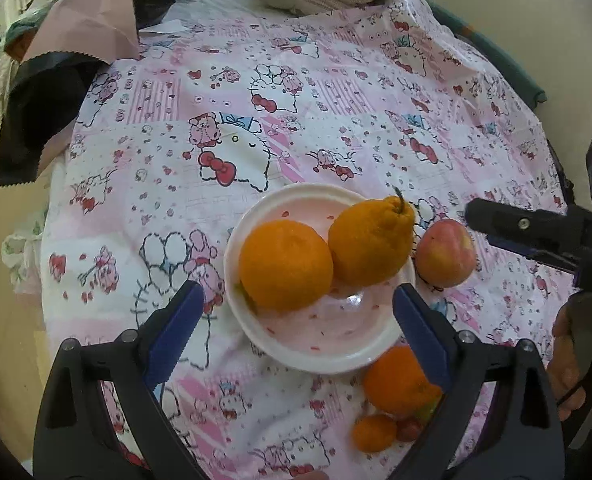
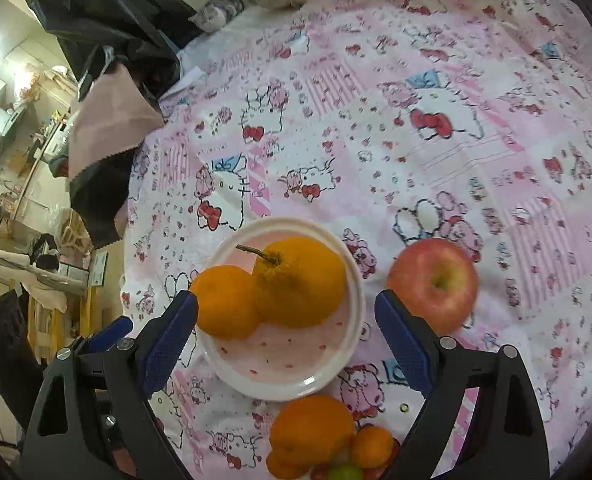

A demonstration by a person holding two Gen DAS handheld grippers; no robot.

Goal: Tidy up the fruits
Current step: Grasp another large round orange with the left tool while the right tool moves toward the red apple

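Both grippers empty, jaws apart: left gripper (image 1: 296, 316), right gripper (image 2: 286, 320). Bowl (image 1: 296, 354) at frame center holds two oranges. Apple (image 2: 433, 284) lies right of it on the bedsheet (image 1: 335, 100). Mid-sorting; next probably grab the apple, closing gently.

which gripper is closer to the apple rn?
Right. The right gripper has a fingertip just beside the apple; the left gripper hangs over the plate, apple off to its right.

A pink cartoon-print tablecloth (image 1: 335, 100) carries a bowl (image 1: 315, 344), apple (image 1: 445, 254) and oranges (image 1: 395, 384).
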